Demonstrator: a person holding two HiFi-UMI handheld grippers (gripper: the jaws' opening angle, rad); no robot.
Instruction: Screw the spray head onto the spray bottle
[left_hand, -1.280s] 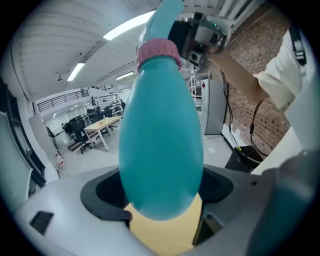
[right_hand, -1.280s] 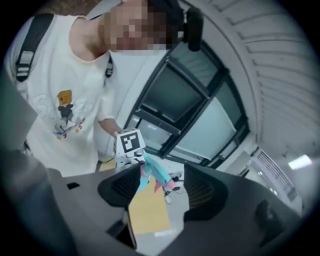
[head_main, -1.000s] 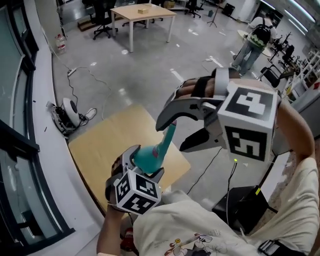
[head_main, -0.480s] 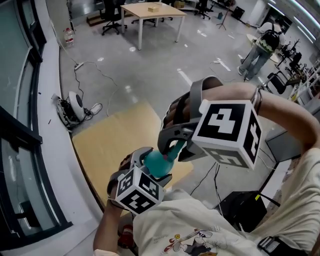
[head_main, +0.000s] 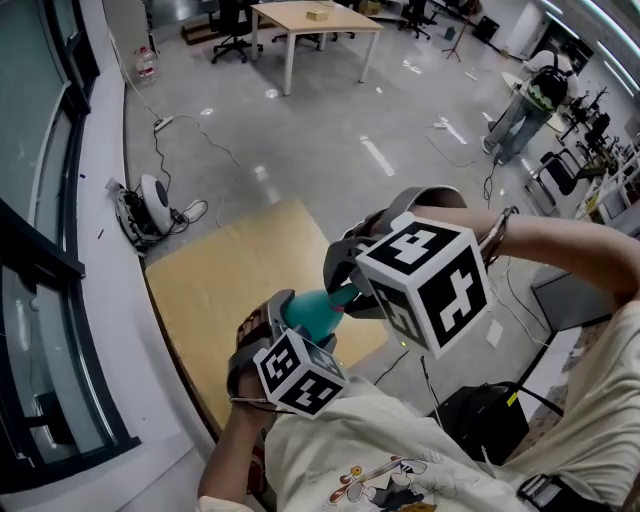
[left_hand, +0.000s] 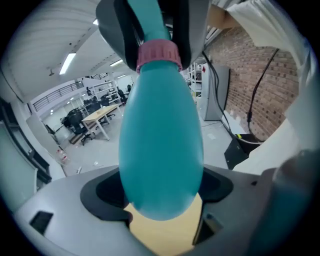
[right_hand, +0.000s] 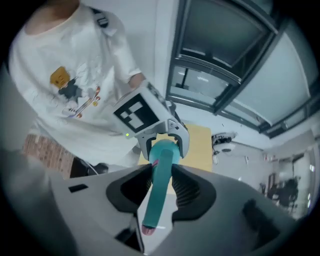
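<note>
- While the grey floor (head_main: 330, 130) takes up most of the head view, a tan wooden tabletop (head_main: 215, 285) is seen just beneath both grippers, close to the person's white shirt (head_main: 400, 450).
- A right forearm (head_main: 565, 245) is brought in from the right side and bent at the wrist, so that the right gripper (head_main: 347, 292) is pointed almost straight down, with its marker cube (head_main: 425, 285) turned toward the camera.
- A left hand (head_main: 252, 335) is raised from below, and the left gripper (head_main: 305, 322) is aimed forward, away from the body and toward the right gripper.
- A teal spray bottle (head_main: 312, 312) is held in the air above the tabletop, with its neck directed up into the right gripper.
- In the left gripper view, the left gripper (left_hand: 161, 192) is closed on the wide lower body of the spray bottle (left_hand: 160, 150), and both jaws are pressed against its sides.
- In the right gripper view, the jaws of the right gripper (right_hand: 161, 170) have just been closing. The long teal spray head (right_hand: 156, 200) is caught between the ridged pads, which are laid against both of its sides.
- A pink collar (left_hand: 158, 54) is seated at the bottle's neck, where the spray head meets the bottle. How tightly it is screwed cannot be told.
</note>
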